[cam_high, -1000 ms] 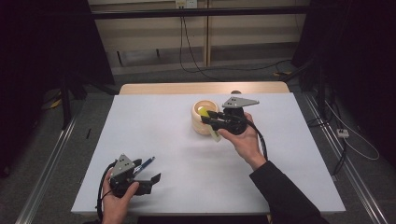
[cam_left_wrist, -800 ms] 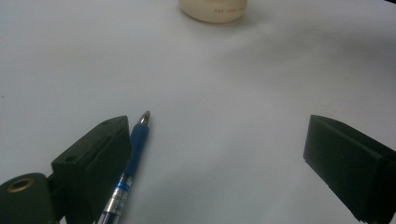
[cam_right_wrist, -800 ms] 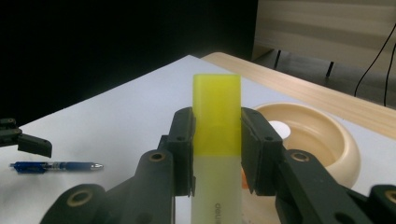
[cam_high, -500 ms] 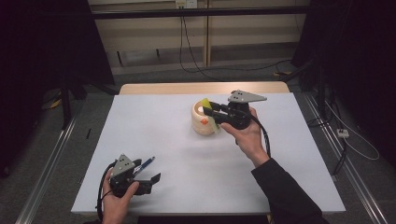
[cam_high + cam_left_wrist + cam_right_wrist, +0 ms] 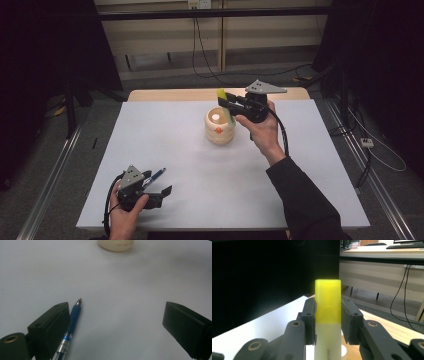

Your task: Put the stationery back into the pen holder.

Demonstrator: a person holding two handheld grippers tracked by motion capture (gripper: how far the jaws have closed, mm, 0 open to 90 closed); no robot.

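Observation:
My right gripper (image 5: 224, 101) is shut on a yellow highlighter (image 5: 222, 96) and holds it upright above the cream cup (image 5: 219, 126) at the table's back middle. In the right gripper view the highlighter (image 5: 328, 315) stands between both jaws, yellow cap up, and the gripper (image 5: 328, 317) clamps it. My left gripper (image 5: 160, 191) rests open near the front left edge of the table. A blue pen (image 5: 154, 176) lies beside it. In the left gripper view the pen (image 5: 72, 322) lies along the inner side of the left jaw, tip pointing away, and the gripper (image 5: 117, 322) has its jaws wide apart.
The white table (image 5: 300, 170) has a wooden strip along its far edge (image 5: 175, 95). Cables hang behind the table near a desk frame (image 5: 200, 55). Metal rails (image 5: 45, 195) run along both sides on the floor.
My right gripper has lifted the highlighter up and tilted it upright over the cup. The left gripper and pen have stayed still.

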